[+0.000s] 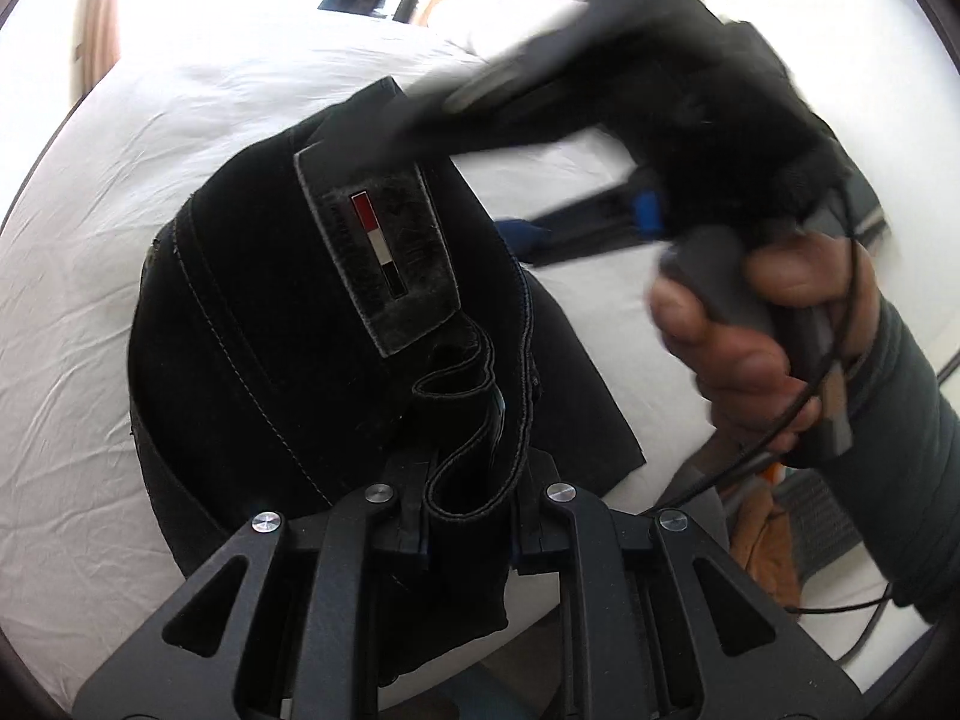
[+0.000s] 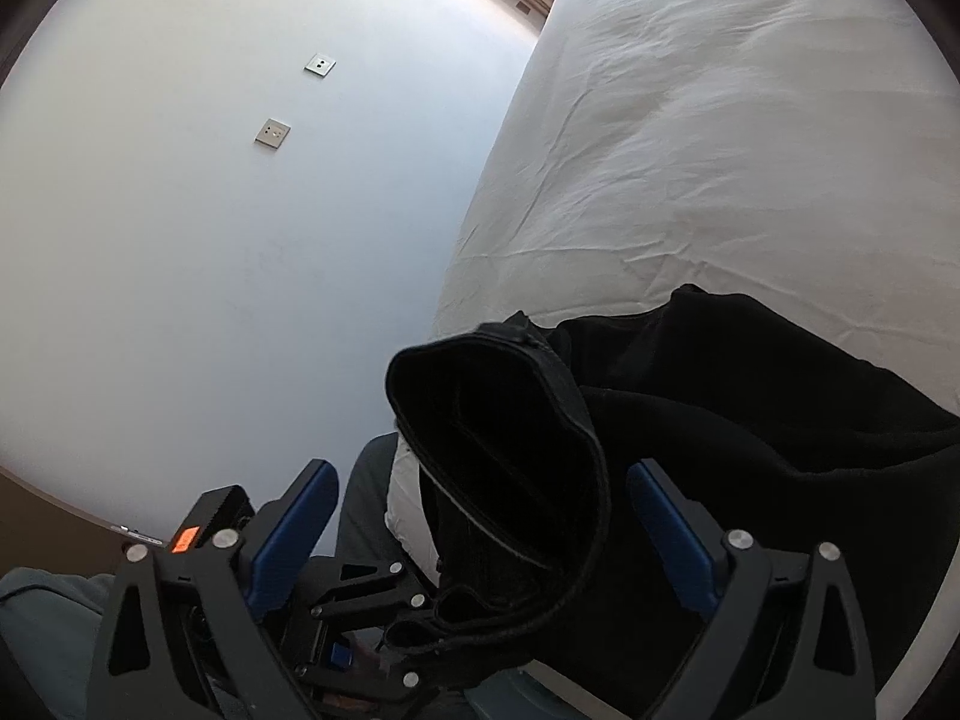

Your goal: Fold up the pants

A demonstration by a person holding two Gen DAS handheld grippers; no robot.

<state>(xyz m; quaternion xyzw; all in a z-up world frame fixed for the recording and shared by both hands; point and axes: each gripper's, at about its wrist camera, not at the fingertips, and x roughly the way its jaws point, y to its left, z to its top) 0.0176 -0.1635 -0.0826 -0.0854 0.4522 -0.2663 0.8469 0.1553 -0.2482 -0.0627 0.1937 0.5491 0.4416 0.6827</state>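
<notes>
One set, the left tongs (image 1: 474,516), clamps the pants (image 1: 288,324) waistband on the bed (image 1: 90,276), while the right tongs (image 2: 480,516) gape around it, so a pull could slip the fabric free.

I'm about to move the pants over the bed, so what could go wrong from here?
Only the left gripper pinches the black pants, on a bunched waistband fold, so they may slip. The right gripper is open around the fabric without gripping it. Part of the pants hangs off the bed edge and could drag everything down.
</notes>
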